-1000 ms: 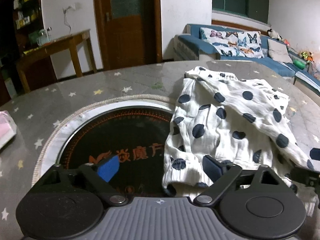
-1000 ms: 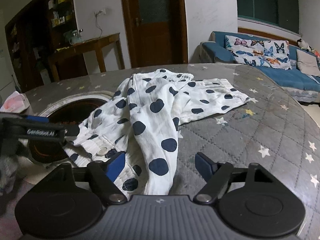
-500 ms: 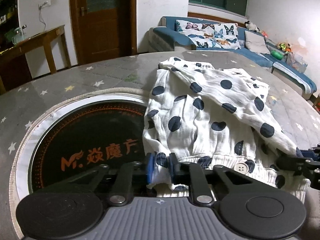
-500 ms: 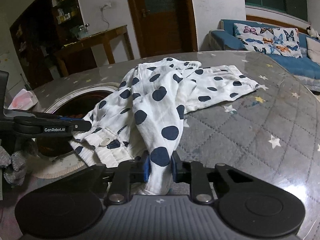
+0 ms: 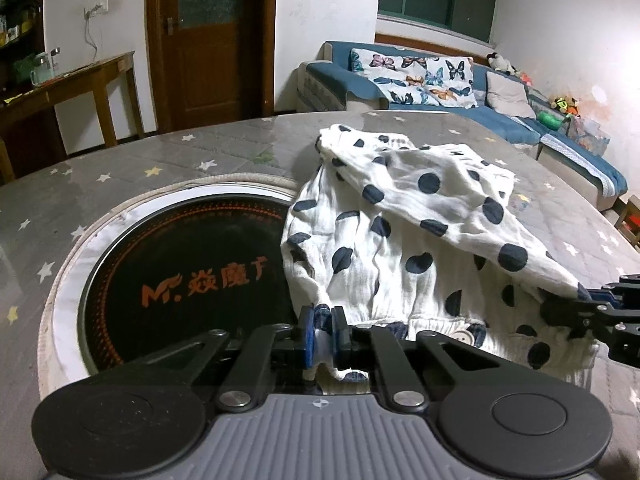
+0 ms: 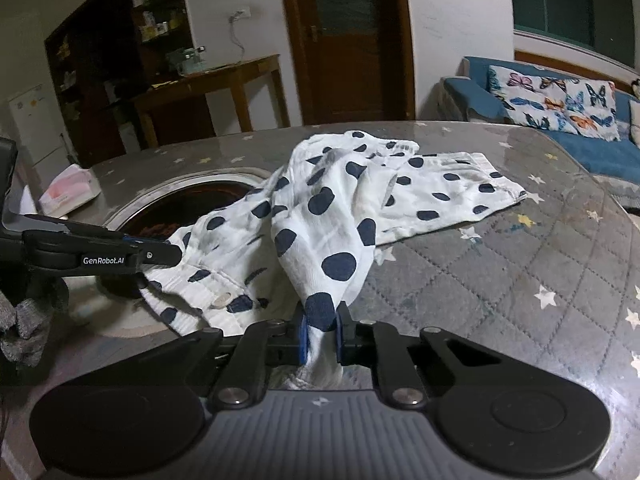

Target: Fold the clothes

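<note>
A white garment with navy polka dots (image 5: 400,236) lies crumpled on the grey star-patterned table; it also shows in the right wrist view (image 6: 328,216). My left gripper (image 5: 322,336) is shut on its near-left waistband edge. My right gripper (image 6: 320,334) is shut on the near-right part of the cloth and lifts it into a peak. The right gripper also shows at the right edge of the left wrist view (image 5: 592,312). The left gripper shows at the left of the right wrist view (image 6: 160,254). A white button (image 6: 222,300) shows on the waistband.
A round black cooktop with orange lettering (image 5: 188,276) is set in the table (image 6: 500,280), partly under the garment. A pink tissue pack (image 6: 70,192) lies at the table's far left. A blue sofa (image 5: 440,92), wooden side table (image 5: 72,84) and door (image 5: 208,40) stand beyond.
Both grippers went from open to shut on the garment's near edge. The gripped cloth has since risen, pulling the fabric up into a taut peak on the right side.
</note>
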The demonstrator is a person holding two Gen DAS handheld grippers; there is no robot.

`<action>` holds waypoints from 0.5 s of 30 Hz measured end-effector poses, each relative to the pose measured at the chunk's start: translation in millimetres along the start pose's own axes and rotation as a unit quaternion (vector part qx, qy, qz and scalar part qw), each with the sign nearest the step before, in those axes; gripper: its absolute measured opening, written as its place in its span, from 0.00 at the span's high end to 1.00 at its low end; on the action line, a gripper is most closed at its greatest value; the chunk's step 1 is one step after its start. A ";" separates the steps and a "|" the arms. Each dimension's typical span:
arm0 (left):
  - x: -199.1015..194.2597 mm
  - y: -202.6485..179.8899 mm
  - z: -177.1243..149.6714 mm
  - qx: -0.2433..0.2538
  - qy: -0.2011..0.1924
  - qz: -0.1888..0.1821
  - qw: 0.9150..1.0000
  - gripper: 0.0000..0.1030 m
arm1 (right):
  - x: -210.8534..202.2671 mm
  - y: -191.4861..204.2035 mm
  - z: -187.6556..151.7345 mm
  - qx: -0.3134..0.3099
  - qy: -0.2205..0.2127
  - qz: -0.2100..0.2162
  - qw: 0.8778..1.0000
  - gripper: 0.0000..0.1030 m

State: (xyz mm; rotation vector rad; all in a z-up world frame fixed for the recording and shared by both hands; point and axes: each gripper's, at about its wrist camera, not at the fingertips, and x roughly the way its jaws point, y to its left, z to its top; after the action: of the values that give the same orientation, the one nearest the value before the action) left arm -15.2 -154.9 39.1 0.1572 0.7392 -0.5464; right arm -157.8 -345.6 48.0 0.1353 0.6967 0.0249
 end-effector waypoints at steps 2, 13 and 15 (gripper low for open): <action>-8.8 -1.3 -5.6 0.000 0.001 -0.003 1.000 0.91 | -6.7 3.5 -2.7 -0.009 0.002 0.007 1.000 0.89; -69.7 -5.6 -66.1 0.016 0.022 -0.031 0.999 0.91 | -59.3 20.4 -40.1 -0.065 0.055 0.073 0.994 0.89; -78.6 -7.5 -77.2 0.023 0.028 -0.037 0.999 0.91 | -66.3 24.3 -47.4 -0.077 0.071 0.084 0.991 0.85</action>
State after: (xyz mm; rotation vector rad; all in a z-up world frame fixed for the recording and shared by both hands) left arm -112.9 -103.6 36.0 0.1897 0.7897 -0.6312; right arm -238.5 -320.6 57.5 0.0442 0.8207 0.2503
